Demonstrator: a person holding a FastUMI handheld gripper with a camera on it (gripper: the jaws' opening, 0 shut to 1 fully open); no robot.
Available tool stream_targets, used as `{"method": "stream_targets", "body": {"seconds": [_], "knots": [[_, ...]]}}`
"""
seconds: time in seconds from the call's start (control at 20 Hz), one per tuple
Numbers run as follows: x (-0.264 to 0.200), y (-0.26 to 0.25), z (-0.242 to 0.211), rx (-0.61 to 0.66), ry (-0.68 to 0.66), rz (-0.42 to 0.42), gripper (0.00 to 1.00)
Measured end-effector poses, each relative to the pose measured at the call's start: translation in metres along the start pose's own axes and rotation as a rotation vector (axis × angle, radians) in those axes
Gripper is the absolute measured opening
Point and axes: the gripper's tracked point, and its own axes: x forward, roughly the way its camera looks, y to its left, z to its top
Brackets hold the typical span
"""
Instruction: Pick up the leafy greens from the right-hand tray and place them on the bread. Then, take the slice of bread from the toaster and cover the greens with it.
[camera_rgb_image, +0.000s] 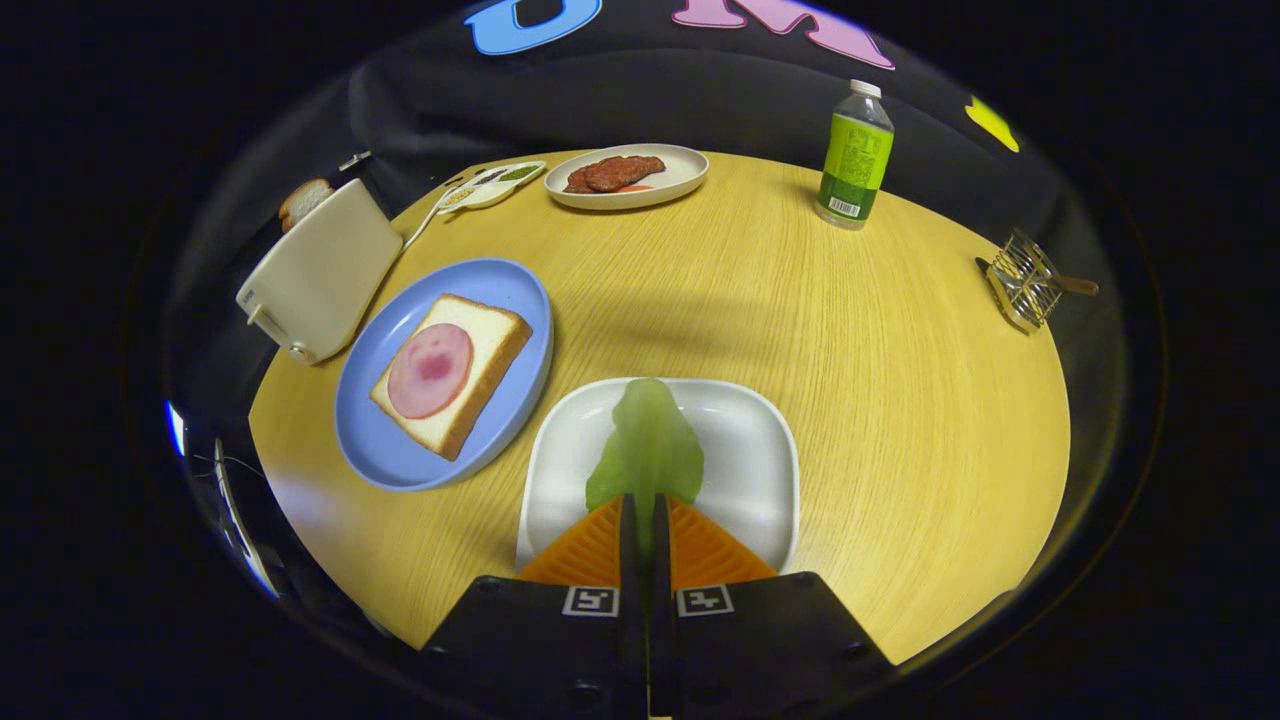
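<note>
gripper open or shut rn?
Shut on the lettuce leaf: the gripper has both fingers pressed on its near end, above the white tray.

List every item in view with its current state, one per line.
tool: shut on the leafy green.
leafy green: pinched at its near end, over the white tray.
bread on blue plate: flat, ham slice on top, no greens yet.
toaster: bread slice sticking up from the slot.
bottle: upright, capped.
</note>
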Motion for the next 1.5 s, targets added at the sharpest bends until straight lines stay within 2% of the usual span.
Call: {"method": "stream_targets", "body": {"seconds": [0.35,0.5,0.7,1.05,1.3,1.5], "knots": [[-0.05,0.006,0.04,-0.005,-0.081,-0.056,0.06],[-0.071,0.025,0.063,-0.012,-0.126,-0.03,0.06],[-0.08,0.067,0.086,-0.022,-0.16,0.053,0.06],[-0.038,0.123,0.108,-0.098,-0.144,0.098,0.06],[-0.002,0.152,0.11,-0.053,-0.098,0.124,0.08],[0.02,0.156,0.106,-0.065,-0.063,0.102,0.1]]}}
